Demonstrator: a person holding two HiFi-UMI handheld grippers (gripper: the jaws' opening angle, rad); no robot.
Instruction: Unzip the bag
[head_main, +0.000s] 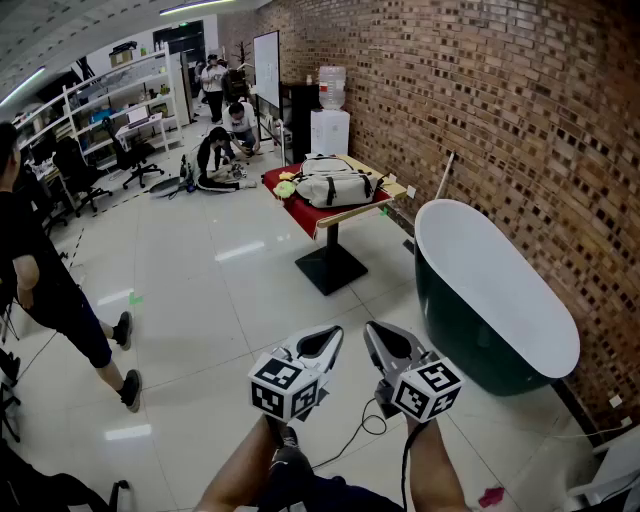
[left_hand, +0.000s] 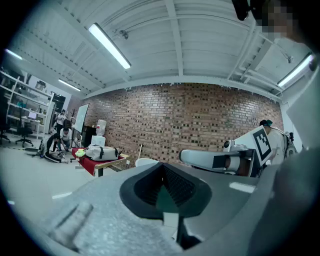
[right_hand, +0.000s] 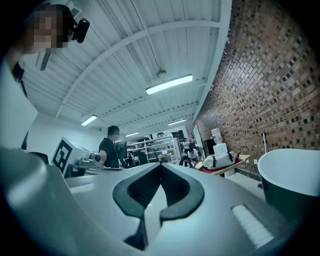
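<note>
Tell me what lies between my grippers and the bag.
In the head view, only bare glossy floor separates the left gripper and right gripper from the table holding the bag.

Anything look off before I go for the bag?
Only the bathtub by the brick wall, odd in a workshop. The bag sits on the table, far from the shut, empty left gripper and right gripper.

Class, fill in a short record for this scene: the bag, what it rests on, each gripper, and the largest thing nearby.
bag: pale grey, lying on the table, far ahead of both grippers; zip too small to tell
table: red cloth over part of its top
left gripper: shut, empty
right gripper: shut, empty
nearby: bathtub on the floor at right
</note>
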